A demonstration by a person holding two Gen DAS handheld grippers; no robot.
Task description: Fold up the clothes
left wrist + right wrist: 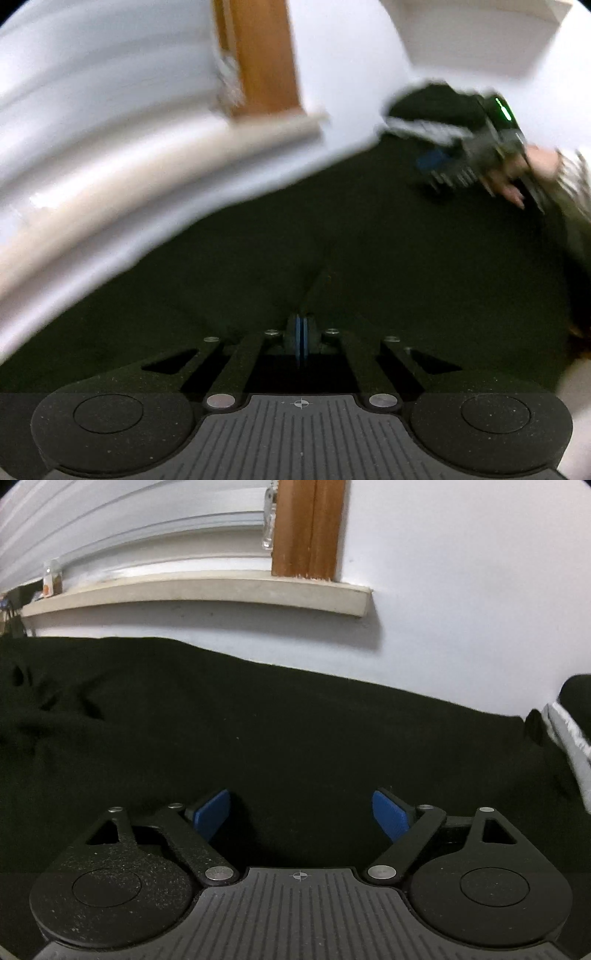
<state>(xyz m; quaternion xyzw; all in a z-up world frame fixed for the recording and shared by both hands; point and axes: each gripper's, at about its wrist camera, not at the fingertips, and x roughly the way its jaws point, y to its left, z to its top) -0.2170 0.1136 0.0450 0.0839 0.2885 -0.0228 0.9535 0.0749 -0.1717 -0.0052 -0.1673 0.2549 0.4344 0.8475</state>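
Note:
A large black garment (369, 229) fills the lower part of both views (258, 738). My left gripper (301, 334) is shut on a pinched fold of this garment, and creases run up from its blue pads. The left wrist view is blurred by motion. My right gripper (301, 814) is open, its blue pads (212, 814) spread wide just above the black cloth, with nothing between them. The right gripper also shows in the left wrist view (443, 166) at the upper right, held by a hand, low over the cloth.
A white wall (461, 590) stands behind the cloth. A pale stone window sill (207, 594) juts out with a brown wooden frame (306, 528) above it. A small bottle (51, 578) stands on the sill's left end. A black and white object (569, 720) lies at the right edge.

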